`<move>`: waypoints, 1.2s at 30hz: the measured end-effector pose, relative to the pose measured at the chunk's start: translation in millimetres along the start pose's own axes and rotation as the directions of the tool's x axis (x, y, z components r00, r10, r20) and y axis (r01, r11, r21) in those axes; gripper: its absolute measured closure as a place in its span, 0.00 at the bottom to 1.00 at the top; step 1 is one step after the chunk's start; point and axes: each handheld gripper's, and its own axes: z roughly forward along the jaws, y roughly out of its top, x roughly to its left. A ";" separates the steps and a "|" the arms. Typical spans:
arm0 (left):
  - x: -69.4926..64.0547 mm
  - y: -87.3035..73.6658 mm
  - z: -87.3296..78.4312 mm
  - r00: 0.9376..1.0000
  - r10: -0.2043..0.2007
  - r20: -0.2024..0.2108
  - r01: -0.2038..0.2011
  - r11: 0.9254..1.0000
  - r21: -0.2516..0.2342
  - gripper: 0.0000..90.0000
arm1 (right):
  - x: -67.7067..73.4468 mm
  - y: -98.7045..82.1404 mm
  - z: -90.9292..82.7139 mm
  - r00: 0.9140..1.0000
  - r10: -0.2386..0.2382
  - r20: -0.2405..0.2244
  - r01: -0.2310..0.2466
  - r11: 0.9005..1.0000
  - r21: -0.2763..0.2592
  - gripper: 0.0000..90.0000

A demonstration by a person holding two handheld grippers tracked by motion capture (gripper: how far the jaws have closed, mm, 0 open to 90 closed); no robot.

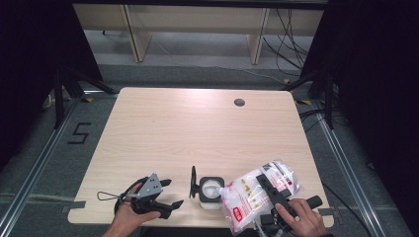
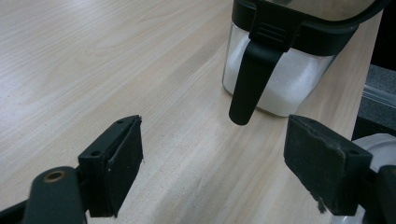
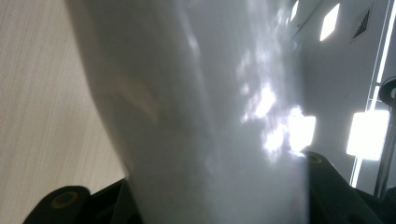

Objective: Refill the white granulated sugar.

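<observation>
A clear square jar [image 1: 209, 191] with a black rim holds white grains and stands near the table's front edge, its round black lid [image 1: 193, 181] hinged open to the left. My right gripper [image 1: 271, 191] is shut on a plastic bag [image 1: 249, 195] of white grains with red print, tilted with its corner at the jar's right rim. The bag's glossy white side [image 3: 201, 116] sits between the right gripper's [image 3: 210, 193] jaws. My left gripper [image 1: 165, 193] rests open left of the jar. From the left gripper [image 2: 212, 158], the jar [image 2: 285, 74] and its black latch [image 2: 250, 79] lie just ahead.
The wooden table [image 1: 188, 128] has a cable hole [image 1: 239, 102] at the back right. A thin black cable loop [image 1: 106, 196] trails left of the left hand. Beyond the table are wooden shelf legs [image 1: 136, 34] and floor cables [image 1: 291, 44].
</observation>
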 end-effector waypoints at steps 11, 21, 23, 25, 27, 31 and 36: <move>0.1 0.0 0.3 1.000 0.001 0.001 -0.001 1.000 0.002 0.21 | 0.6 -2.2 1.6 1.000 0.020 -0.012 -0.020 1.000 -0.007 0.69; 1.1 0.8 -0.7 1.000 0.028 -0.001 -0.028 1.000 0.003 0.21 | 1.5 -15.0 4.1 0.977 0.189 -0.100 -0.191 0.982 -0.007 0.69; 1.1 0.9 -0.6 1.000 0.028 -0.003 -0.028 1.000 -0.001 0.21 | 1.8 -16.9 5.3 0.975 0.200 -0.097 -0.202 0.979 -0.017 0.69; 1.4 0.9 -0.8 1.000 0.029 0.002 -0.029 1.000 0.005 0.21 | 2.7 -17.8 5.0 0.965 0.240 -0.105 -0.243 0.970 -0.020 0.69; 1.6 0.8 -0.6 1.000 0.030 0.001 -0.030 1.000 0.001 0.21 | 1.4 -18.6 6.4 0.965 0.244 -0.099 -0.250 0.967 -0.046 0.69; 0.9 1.3 -1.5 1.000 0.027 0.006 -0.027 1.000 0.009 0.21 | 4.0 -20.5 6.9 0.953 0.277 -0.119 -0.283 0.958 -0.038 0.70; 0.2 0.3 -0.9 1.000 0.002 -0.004 -0.002 1.000 0.000 0.21 | 8.2 -24.4 9.9 0.923 0.355 -0.152 -0.362 0.932 -0.026 0.70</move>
